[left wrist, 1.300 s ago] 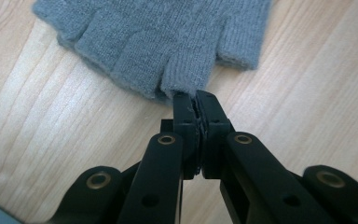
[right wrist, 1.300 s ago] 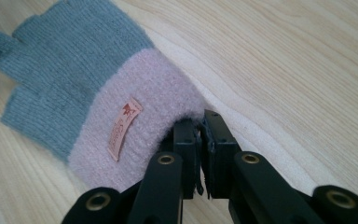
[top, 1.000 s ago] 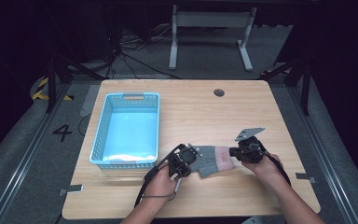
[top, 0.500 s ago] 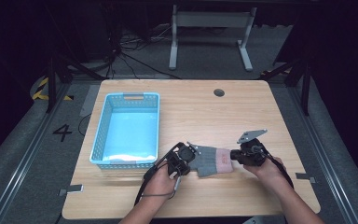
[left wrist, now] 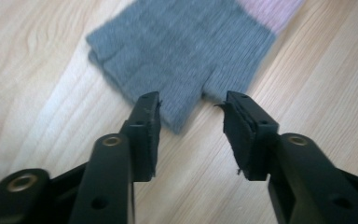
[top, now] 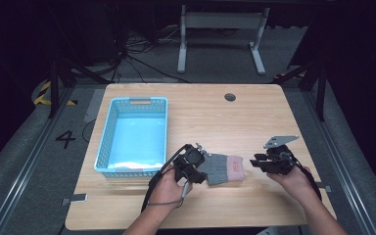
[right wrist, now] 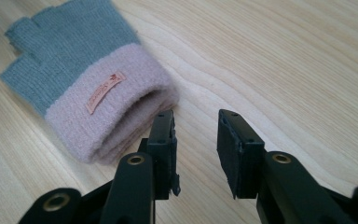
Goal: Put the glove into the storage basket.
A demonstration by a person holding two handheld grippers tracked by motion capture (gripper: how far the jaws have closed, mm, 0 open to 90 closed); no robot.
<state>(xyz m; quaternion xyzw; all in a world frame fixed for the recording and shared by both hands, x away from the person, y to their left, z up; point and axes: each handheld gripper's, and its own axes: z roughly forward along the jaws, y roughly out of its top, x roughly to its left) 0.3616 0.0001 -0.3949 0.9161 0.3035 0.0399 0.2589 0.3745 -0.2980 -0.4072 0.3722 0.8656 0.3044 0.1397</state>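
The glove (top: pixel 223 168) lay flat on the table (top: pixel 254 117), right of the basket (top: pixel 134 134). Both grippers, left (top: pixel 199 172) and right (top: pixel 255 162), had just been opening and held nothing, one at each glove end.

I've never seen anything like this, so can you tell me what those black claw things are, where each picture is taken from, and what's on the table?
A person sits at a wooden table and holds a tool with two black jaws in each hand. The left gripper and the right gripper work like pinchers. One picture looks down from above. The other two come from small cameras riding on the grippers, looking along their jaws. On the table lie a grey glove with a pink cuff and a blue basket. Both grippers have just been opening, and nothing is between their jaws. The glove lies flat on the table, free of both.
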